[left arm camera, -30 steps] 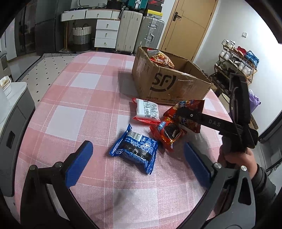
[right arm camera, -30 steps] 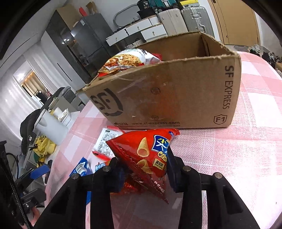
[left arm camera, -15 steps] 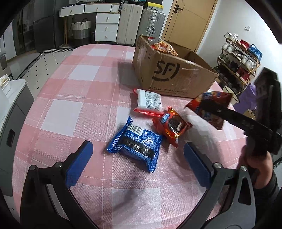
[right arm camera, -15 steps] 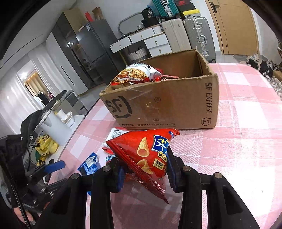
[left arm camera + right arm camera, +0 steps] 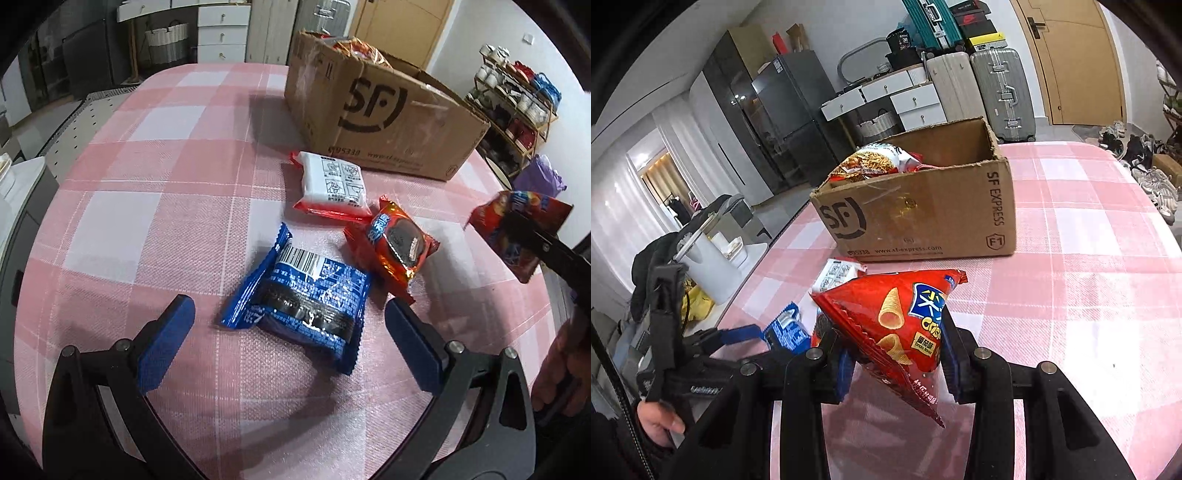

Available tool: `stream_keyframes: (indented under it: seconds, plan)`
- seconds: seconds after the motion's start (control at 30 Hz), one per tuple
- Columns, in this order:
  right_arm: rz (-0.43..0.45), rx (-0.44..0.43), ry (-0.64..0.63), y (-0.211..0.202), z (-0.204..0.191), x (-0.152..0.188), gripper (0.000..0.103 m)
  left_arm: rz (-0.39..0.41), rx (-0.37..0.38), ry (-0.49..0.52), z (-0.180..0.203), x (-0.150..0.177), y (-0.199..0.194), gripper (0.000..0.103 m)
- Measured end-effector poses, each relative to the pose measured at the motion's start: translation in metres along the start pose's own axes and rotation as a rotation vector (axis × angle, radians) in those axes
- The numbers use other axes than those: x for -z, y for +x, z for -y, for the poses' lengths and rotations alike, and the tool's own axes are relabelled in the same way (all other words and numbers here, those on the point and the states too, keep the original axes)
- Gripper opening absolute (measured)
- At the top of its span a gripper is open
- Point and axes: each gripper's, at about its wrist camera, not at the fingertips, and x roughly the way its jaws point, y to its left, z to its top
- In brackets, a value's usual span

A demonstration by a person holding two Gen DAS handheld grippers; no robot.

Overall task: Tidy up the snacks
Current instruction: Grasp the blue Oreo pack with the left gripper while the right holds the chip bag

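The right gripper is clamped on a shiny red triangular bag of cone-shaped corn snacks, its blue-padded fingers pressing the bag's lower part from both sides so the bag hangs clear of the pink-and-white checked tablecloth. The left gripper is spread wide and holds nothing; its blue pads flank a glossy blue foil packet of dark sandwich cookies lying flat on the cloth, with a gap on each side. Just beyond that packet lies an orange-red foil packet showing a dark cookie, and touching its far end a white packet with red sealed edges. Beyond these stands an open brown cardboard box printed with "SF", holding a noodle-print snack bag at its left end (other red wrappers beside it are too hidden to identify). In the left wrist view the held red bag hangs to the right of the packets, apart from them.
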Motion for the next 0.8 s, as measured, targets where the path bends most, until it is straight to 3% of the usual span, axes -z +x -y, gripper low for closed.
stream_keyframes:
  seconds: [0.27, 0.37, 0.47, 0.5, 0.57, 0.8]
  plan:
    - [0.001, -0.002, 0.013, -0.010, -0.001, 0.014, 0.039, -0.004, -0.016, 0.053, 0.004, -0.008, 0.015, 0.098]
    - [-0.002, -0.003, 0.014, -0.011, -0.001, 0.015, 0.039, 0.008, -0.015, 0.074, 0.005, -0.010, 0.016, 0.088]
    - [0.000, -0.001, 0.017, -0.013, -0.001, 0.016, 0.039, 0.028, 0.006, 0.106, 0.008, -0.012, 0.013, 0.051]
    - [0.000, -0.001, 0.019, -0.012, 0.000, 0.016, 0.039, 0.042, 0.023, 0.099, 0.008, -0.012, 0.010, 0.043]
    - [0.002, -0.001, 0.023, -0.014, 0.000, 0.017, 0.039, 0.024, 0.061, 0.128, 0.011, -0.012, 0.011, 0.043]
    - [0.017, -0.004, 0.022, -0.020, -0.004, 0.012, 0.039, 0.060, 0.035, 0.133, 0.014, -0.008, -0.006, 0.042]
